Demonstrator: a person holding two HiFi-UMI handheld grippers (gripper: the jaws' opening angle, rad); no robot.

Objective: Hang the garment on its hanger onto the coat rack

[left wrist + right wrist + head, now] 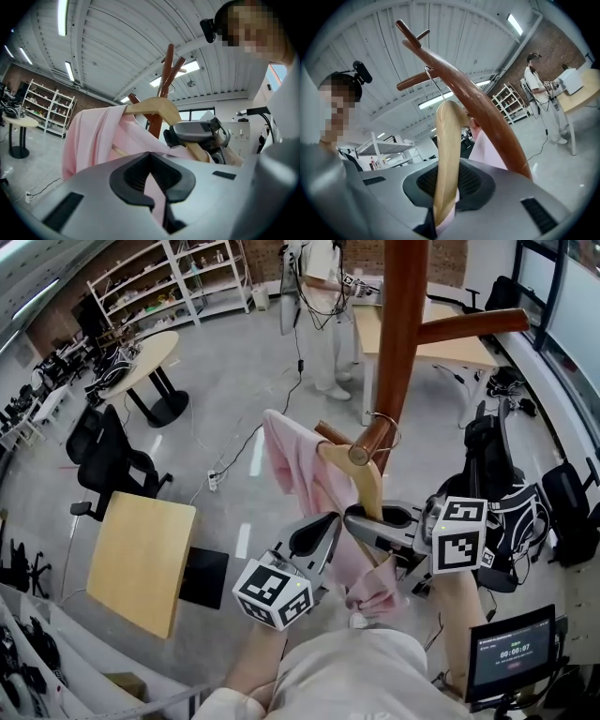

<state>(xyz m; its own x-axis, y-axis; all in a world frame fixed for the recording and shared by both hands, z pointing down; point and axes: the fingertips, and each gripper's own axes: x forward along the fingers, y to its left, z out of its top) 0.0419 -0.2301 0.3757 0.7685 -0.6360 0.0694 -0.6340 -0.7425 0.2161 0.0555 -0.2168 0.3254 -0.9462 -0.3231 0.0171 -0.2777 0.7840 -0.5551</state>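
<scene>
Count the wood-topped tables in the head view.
3: a round table at upper left, a rectangular table at lower left, and a third table behind the coat rack at upper right. More may be hidden behind the person or off-frame.

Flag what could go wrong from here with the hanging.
1. The hook sits near the peg's tip; releasing now might let it slip off.
2. The left gripper is shut on the garment, which hangs mostly on one side of the hanger; a tug could pull it off.
</scene>
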